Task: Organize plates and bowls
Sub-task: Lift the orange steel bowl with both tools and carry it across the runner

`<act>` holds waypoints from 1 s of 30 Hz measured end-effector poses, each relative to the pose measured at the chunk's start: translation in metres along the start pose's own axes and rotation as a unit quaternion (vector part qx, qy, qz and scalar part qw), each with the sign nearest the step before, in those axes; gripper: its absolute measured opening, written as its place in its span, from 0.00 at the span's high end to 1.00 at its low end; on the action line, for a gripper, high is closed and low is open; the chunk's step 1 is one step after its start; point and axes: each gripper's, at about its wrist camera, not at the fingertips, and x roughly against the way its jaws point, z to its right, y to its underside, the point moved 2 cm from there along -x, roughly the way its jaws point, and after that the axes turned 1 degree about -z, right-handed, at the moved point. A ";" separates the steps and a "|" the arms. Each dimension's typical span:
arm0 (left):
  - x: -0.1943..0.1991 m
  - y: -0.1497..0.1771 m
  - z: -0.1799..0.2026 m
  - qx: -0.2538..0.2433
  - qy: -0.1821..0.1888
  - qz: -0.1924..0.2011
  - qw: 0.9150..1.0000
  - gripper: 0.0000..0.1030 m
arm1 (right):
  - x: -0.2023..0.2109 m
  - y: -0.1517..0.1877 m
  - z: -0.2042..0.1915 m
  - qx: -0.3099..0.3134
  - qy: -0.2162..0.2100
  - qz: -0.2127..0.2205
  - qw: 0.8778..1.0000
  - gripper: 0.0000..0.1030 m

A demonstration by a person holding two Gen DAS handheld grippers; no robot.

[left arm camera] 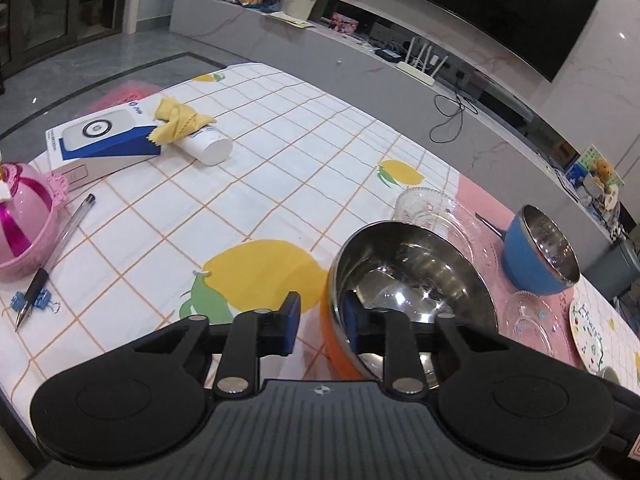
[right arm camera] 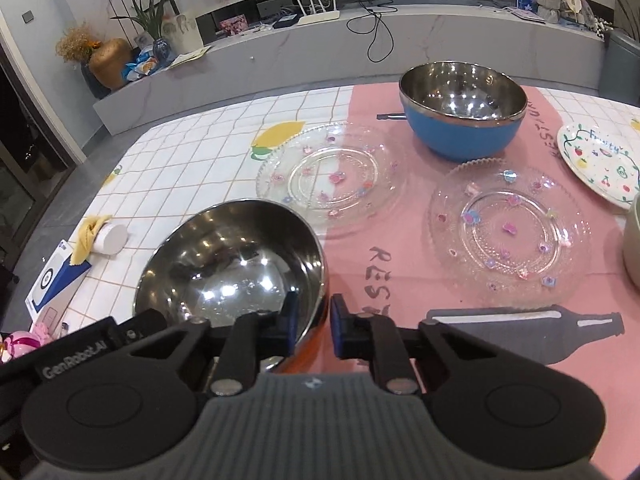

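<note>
Now both tools straddle orange bowl (left arm camera: pixel 412 280) rim w/ shiny steel inside; clamped or not, can't tell.

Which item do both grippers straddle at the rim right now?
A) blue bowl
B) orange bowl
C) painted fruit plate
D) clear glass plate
B: the left gripper and the right gripper each have one finger inside and one outside the rim of the orange bowl; the blue bowl stands apart, untouched.
</note>
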 end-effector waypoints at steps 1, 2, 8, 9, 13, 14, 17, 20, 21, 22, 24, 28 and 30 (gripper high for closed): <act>0.000 0.001 0.001 -0.004 0.004 -0.002 1.000 0.86 | 0.002 0.000 0.000 -0.001 -0.001 0.000 1.000 0.87; 0.000 0.001 0.003 -0.008 0.007 -0.005 1.000 0.90 | 0.004 0.001 0.001 -0.001 -0.003 0.001 1.000 0.88; 0.003 0.008 0.011 -0.030 0.010 -0.012 0.999 0.92 | 0.018 0.003 0.004 0.008 0.008 0.006 1.000 0.87; 0.006 0.010 0.012 -0.033 0.013 -0.009 0.999 0.92 | 0.020 0.004 0.006 0.007 0.008 0.005 1.000 0.87; 0.023 0.018 0.020 -0.037 0.027 -0.001 0.999 0.92 | 0.039 0.007 0.015 0.005 0.007 0.012 1.000 0.87; 0.027 0.019 0.024 -0.039 0.029 0.000 0.999 0.92 | 0.046 0.008 0.018 0.005 0.008 0.017 1.000 0.87; 0.043 0.028 0.039 -0.052 0.033 0.004 0.998 0.92 | 0.065 0.012 0.030 0.000 0.010 0.024 1.000 0.87; 0.059 0.038 0.056 -0.067 0.038 0.011 0.997 0.92 | 0.085 0.018 0.045 -0.007 0.016 0.027 0.999 0.88; 0.064 0.042 0.061 -0.072 0.040 0.011 0.997 0.92 | 0.090 0.020 0.051 -0.008 0.018 0.025 0.999 0.88; 0.068 0.045 0.065 -0.075 0.041 0.010 0.996 0.92 | 0.096 0.022 0.057 -0.011 0.018 0.023 1.000 0.88; 0.075 0.053 0.074 -0.083 0.048 0.007 0.995 0.92 | 0.107 0.028 0.069 -0.021 0.013 0.018 1.000 0.87; 0.087 0.070 0.091 -0.100 0.058 0.002 0.993 0.92 | 0.126 0.043 0.096 -0.045 0.007 0.005 0.999 0.87; 0.091 0.080 0.100 -0.114 0.060 -0.002 0.992 0.92 | 0.134 0.053 0.108 -0.054 0.008 0.002 0.999 0.87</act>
